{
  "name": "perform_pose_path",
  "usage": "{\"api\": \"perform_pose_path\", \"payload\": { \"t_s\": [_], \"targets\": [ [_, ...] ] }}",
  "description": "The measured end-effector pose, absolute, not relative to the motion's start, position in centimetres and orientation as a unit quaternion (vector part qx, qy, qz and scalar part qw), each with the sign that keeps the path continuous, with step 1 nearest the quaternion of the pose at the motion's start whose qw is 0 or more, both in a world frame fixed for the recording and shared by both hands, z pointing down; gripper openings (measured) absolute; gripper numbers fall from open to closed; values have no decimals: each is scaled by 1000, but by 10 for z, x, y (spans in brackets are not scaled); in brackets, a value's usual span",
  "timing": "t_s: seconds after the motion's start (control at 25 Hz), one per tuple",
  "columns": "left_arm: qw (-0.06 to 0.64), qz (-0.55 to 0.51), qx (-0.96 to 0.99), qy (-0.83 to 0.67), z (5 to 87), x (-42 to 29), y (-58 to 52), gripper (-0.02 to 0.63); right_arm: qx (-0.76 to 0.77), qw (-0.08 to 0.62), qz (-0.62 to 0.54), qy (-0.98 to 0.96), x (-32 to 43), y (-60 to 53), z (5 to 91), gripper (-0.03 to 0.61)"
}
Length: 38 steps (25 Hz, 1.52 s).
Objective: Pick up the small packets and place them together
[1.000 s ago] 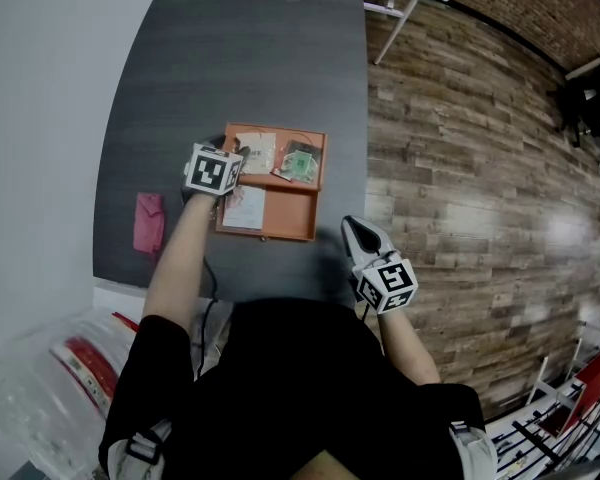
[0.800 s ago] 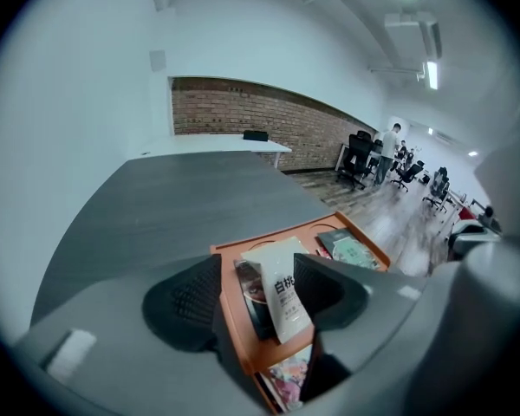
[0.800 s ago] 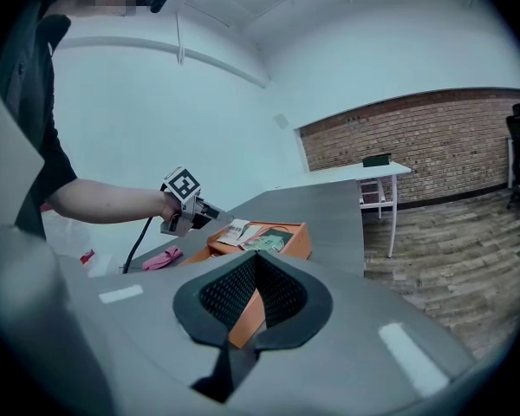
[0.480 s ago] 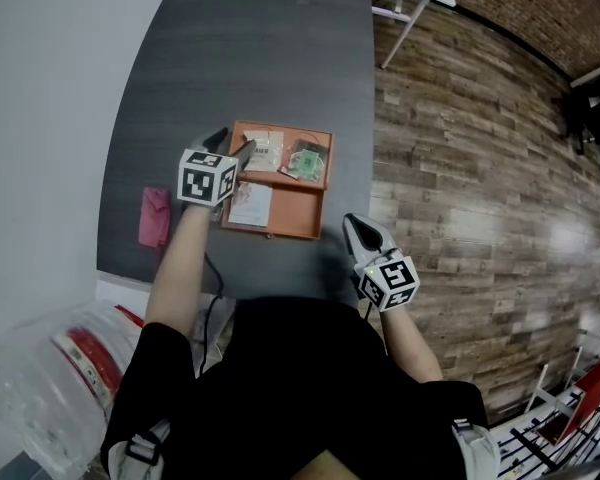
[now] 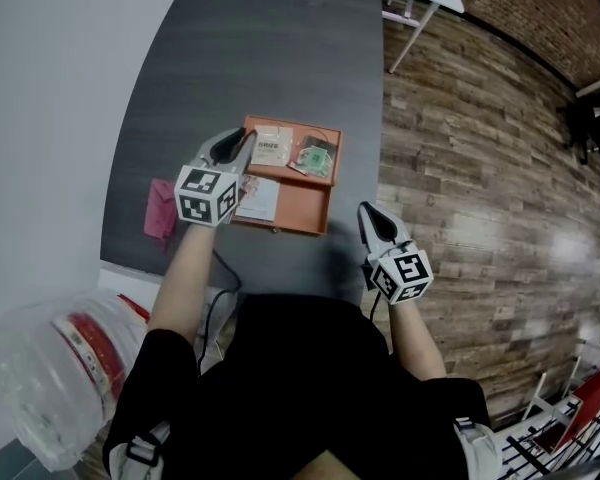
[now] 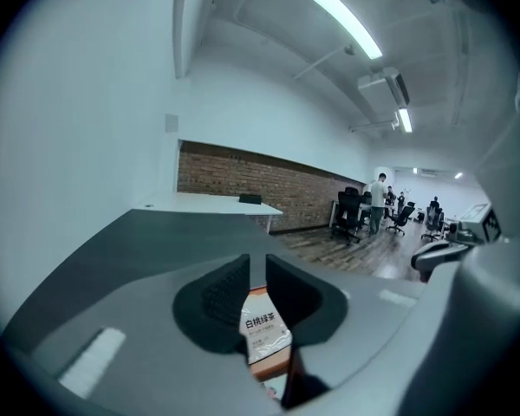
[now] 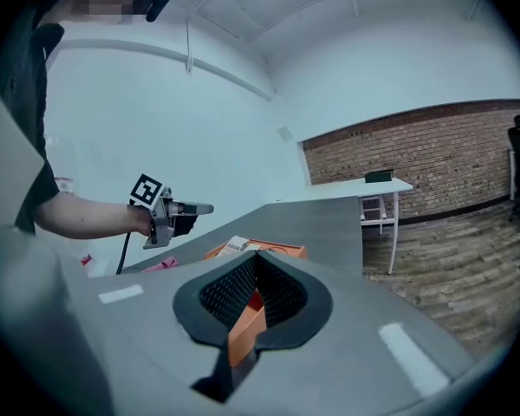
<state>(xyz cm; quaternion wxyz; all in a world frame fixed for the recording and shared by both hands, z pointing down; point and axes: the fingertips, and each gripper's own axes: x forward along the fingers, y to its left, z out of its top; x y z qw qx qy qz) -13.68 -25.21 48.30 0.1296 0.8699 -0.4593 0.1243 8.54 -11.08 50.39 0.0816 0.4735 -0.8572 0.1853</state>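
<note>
My left claw (image 5: pixel 241 141) hangs over the orange tray's (image 5: pixel 292 222) far left corner. Its jaws have just been closing and are nearly together, pinching nothing. My right claw (image 5: pixel 372 215), clenched and empty, waits beside the tray's right wall. A white packet (image 5: pixel 271 148), a green packet (image 5: pixel 319 158) and a pale packet (image 5: pixel 258 199) lie gathered in the tray. The pink packet (image 5: pixel 161 209) by the surface's (image 5: pixel 260 58) left edge seems to be all that's left
</note>
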Motion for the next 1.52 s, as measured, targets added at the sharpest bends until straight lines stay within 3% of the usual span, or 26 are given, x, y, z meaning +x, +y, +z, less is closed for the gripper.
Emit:
{"api": "perform_pose_path", "payload": {
  "t_s": [0.2, 0.52, 0.92, 1.52],
  "targets": [
    [138, 90, 864, -475, 484, -136, -233, 0, 471, 80, 180, -860, 83, -107, 499, 2],
    [143, 87, 860, -482, 499, -128, -184, 0, 468, 83, 188, -859, 88, -97, 505, 2],
    [184, 150, 833, -500, 573, -110, -85, 0, 423, 85, 204, -879, 59, -85, 514, 2],
    [245, 260, 790, -498, 644, -113, -58, 0, 408, 93, 207, -885, 66, -72, 519, 2]
  ]
}}
